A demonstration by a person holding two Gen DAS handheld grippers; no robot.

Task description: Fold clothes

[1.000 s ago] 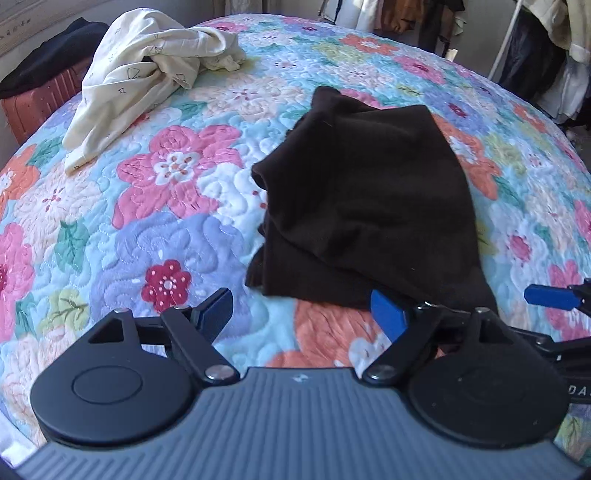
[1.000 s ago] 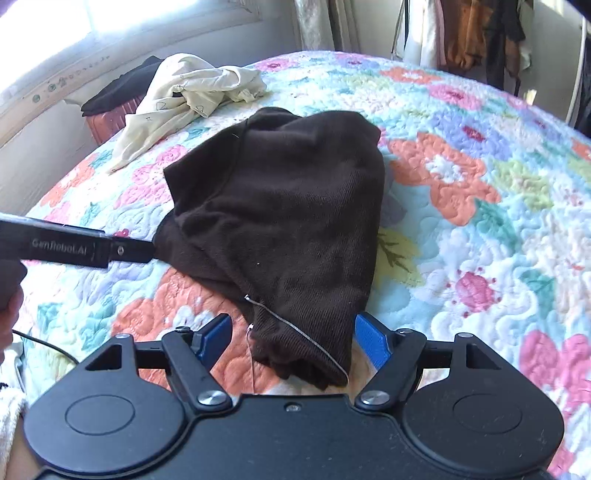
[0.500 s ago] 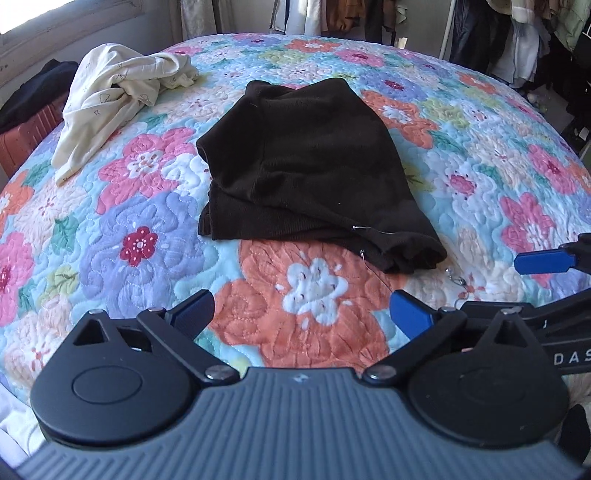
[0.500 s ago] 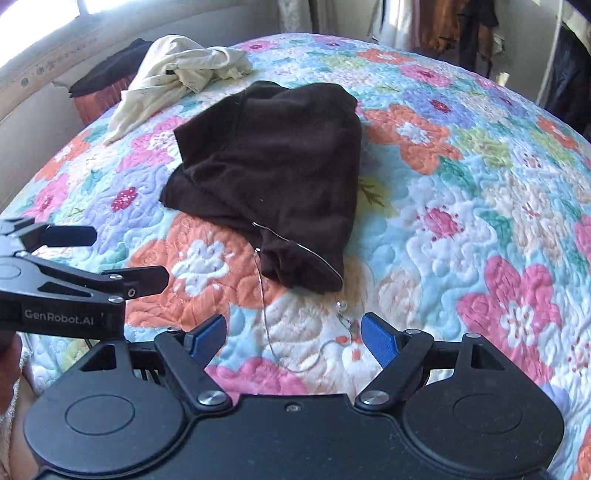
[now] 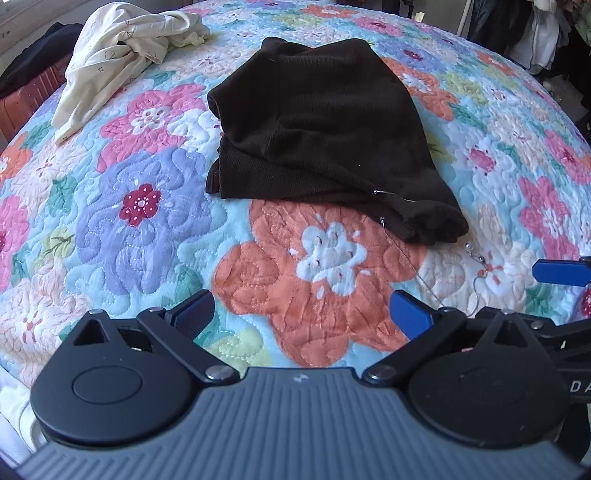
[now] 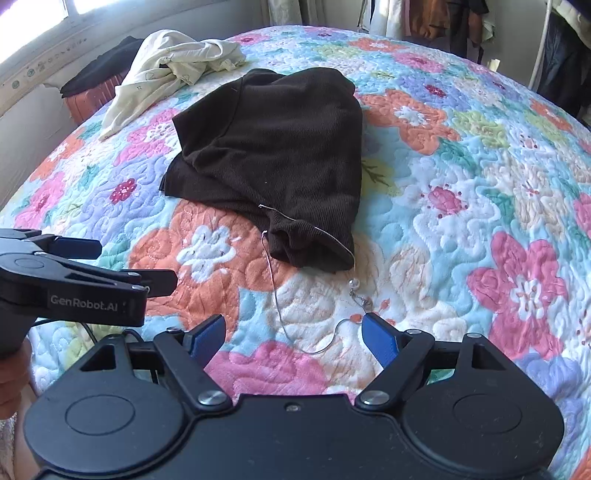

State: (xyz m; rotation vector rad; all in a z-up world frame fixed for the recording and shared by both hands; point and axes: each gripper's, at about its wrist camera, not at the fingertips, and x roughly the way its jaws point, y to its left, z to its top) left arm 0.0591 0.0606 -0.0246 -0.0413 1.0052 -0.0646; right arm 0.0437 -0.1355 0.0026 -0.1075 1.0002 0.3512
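A dark brown garment [image 5: 325,122] lies loosely folded on the floral quilt [image 5: 147,221], its narrow end pointing toward me. A thin silver chain with beads [image 6: 354,284] trails from that end onto the quilt. My left gripper [image 5: 303,312] hovers open over an orange flower, short of the garment, with nothing between its fingers. My right gripper [image 6: 293,334] is open too, just in front of the chain's loop and short of the brown garment [image 6: 280,140]. The left gripper [image 6: 125,264] shows at the left edge of the right wrist view.
A crumpled cream garment [image 5: 122,51] lies at the far left of the bed. Beyond it stands an orange suitcase [image 6: 88,99] with black cloth on top. Clothes hang on a rack [image 6: 443,18] at the back right. A hand shows at the lower left.
Both grippers have drawn back from the brown garment toward the bed's near edge. A second ago its hem sat at their fingertips; now it lies free on the quilt with the chain exposed.
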